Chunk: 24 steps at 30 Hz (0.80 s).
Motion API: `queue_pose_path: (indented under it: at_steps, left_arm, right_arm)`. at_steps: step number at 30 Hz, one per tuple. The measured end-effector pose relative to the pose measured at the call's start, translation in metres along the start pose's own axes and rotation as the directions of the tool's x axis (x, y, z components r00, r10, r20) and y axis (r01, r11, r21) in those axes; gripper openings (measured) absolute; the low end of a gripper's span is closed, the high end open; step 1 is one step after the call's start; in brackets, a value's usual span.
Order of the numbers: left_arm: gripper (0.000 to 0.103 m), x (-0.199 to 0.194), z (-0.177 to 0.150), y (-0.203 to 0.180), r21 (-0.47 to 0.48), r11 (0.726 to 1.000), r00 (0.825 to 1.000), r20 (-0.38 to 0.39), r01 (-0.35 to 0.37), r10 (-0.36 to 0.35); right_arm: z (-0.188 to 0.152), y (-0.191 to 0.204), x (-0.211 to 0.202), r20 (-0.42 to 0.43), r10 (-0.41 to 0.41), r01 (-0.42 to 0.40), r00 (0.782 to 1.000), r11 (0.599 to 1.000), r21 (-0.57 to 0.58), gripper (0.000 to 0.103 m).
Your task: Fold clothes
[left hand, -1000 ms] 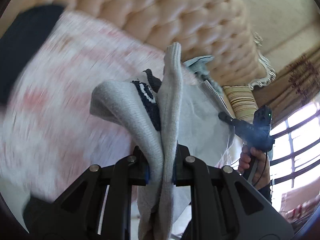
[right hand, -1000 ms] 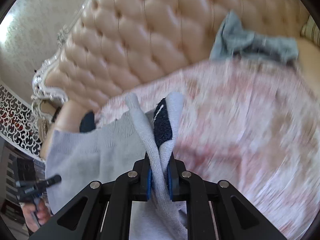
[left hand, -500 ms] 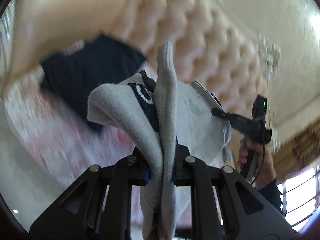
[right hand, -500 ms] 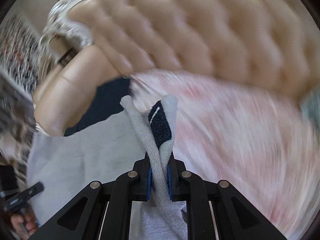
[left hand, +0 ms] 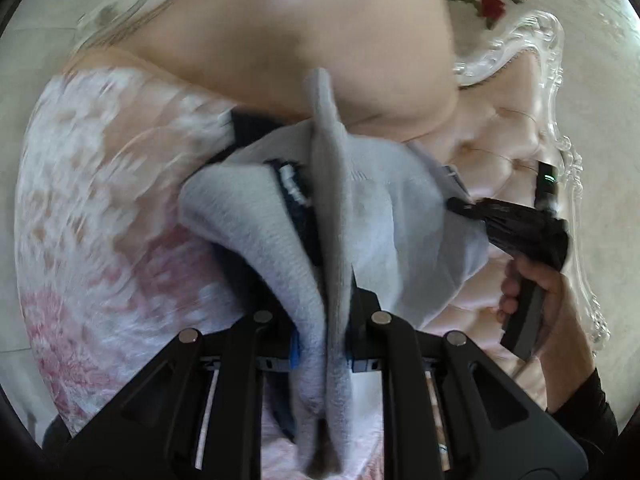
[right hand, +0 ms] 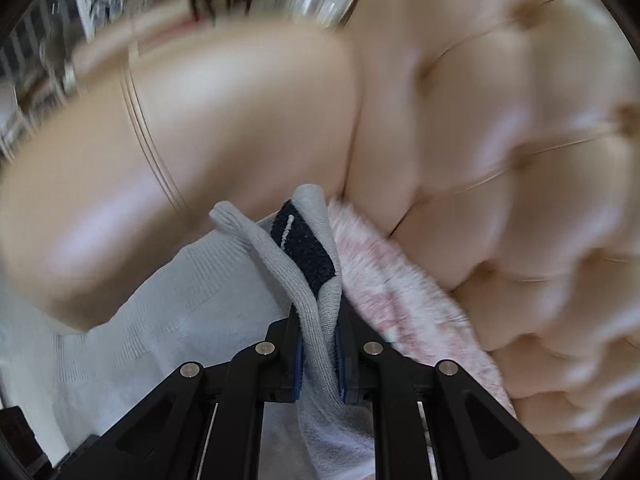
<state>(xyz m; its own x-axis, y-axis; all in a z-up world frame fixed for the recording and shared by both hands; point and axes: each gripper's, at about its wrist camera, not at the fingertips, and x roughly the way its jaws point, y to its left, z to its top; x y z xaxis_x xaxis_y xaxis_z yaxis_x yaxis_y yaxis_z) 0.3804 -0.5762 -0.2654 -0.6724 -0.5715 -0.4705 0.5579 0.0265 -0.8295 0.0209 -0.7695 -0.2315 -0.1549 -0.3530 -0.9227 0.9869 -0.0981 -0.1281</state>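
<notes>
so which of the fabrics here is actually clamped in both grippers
The grey knit garment with the navy patch: it runs between the fingers of the left gripper and right gripper. The pink-and-white floral cover lies loose on the sofa.

1 grey sweater (left hand: 248,216), 2 tongs (left hand: 323,354) (right hand: 319,356), 1 pink blanket (left hand: 92,208), 1 sofa (right hand: 520,140).

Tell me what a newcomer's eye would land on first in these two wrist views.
First, the grey knit garment with its navy trim, bunched at the centre of both views and pinched in the jaws of the left gripper and the right gripper. Behind it rises the tufted peach sofa, with a pink-and-white patterned blanket spread at left in the left wrist view.
</notes>
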Motion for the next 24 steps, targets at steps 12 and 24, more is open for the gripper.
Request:
queue_pose_path:
  at_steps: [12,24]
  left_arm:
    - [0.018,0.029,-0.013,0.017,-0.047,0.999,1.0,0.003,-0.027,0.027]
    - [0.048,0.023,-0.007,0.026,0.018,0.996,0.996,-0.011,-0.089,0.089]
  right_arm:
    - [0.01,-0.006,0.029,0.08,-0.027,0.025,0.996,0.999,0.03,0.012]
    - [-0.014,-0.039,0.054,0.133,-0.042,0.024,0.99,0.99,0.14,0.078]
